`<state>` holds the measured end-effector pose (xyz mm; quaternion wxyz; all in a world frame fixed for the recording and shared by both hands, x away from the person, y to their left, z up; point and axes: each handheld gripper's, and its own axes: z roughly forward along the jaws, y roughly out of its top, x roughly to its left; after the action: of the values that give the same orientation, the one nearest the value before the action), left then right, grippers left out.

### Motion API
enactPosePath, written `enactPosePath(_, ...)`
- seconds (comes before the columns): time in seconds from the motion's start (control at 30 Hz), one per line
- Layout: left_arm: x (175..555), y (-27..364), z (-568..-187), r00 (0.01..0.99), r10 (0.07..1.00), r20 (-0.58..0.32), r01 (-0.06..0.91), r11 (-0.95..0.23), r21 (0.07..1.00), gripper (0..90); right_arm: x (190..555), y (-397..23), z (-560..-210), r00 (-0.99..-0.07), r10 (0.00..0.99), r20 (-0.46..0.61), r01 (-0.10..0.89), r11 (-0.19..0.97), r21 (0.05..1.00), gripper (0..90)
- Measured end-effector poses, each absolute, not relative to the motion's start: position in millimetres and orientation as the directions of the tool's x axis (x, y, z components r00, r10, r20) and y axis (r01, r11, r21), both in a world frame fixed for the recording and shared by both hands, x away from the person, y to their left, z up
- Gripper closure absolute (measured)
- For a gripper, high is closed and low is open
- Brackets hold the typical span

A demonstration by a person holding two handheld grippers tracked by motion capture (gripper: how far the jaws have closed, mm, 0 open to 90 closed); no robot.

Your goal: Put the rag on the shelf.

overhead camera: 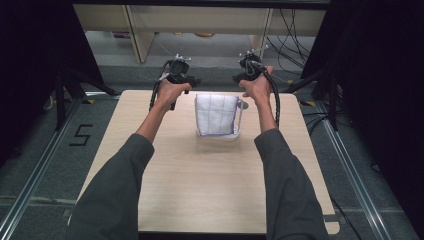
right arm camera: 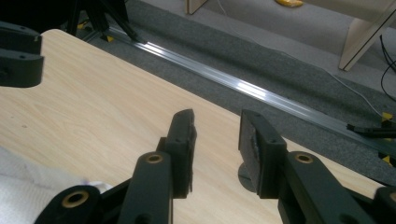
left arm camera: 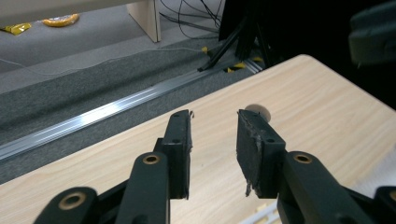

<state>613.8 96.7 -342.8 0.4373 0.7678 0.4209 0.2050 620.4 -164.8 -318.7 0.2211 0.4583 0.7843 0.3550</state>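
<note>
- The white cloth (overhead camera: 216, 115) hangs folded over a clear rack (overhead camera: 242, 106) mid-table, draped so it stays off the surface.
- The left gripper (left arm camera: 212, 140) and right gripper (right arm camera: 215, 142) flank it at the far edge, jaws partly apart, empty.
- The table (overhead camera: 200, 185) is pale wood; around it, grey carpet, cables.

In the high view, the white cloth (overhead camera: 216, 115) covers most of the clear container (overhead camera: 241, 131) beneath it, so what that holds cannot be told. The left gripper (overhead camera: 192, 81) and right gripper (overhead camera: 238, 78) are too small there to read their jaws. In the right gripper view the cloth is cut off at the bottom-left corner.
</note>
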Motion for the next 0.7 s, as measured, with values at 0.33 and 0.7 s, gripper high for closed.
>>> enactPosePath(0.33, 592, 128, -340, 0.563, 0.82, -0.105, 0.497, -0.234, 0.836, 57.6, 604, -195, -313, -0.484, 0.875, 0.023, 0.558, 0.289, 0.778, 62.6)
enactPosePath(0.7, 571, 156, -341, 0.562, 0.821, -0.101, 0.492, -0.233, 0.839, 53.1, 581, -213, -319, -0.496, 0.865, 0.078, 0.563, 0.252, 0.787, 60.5)
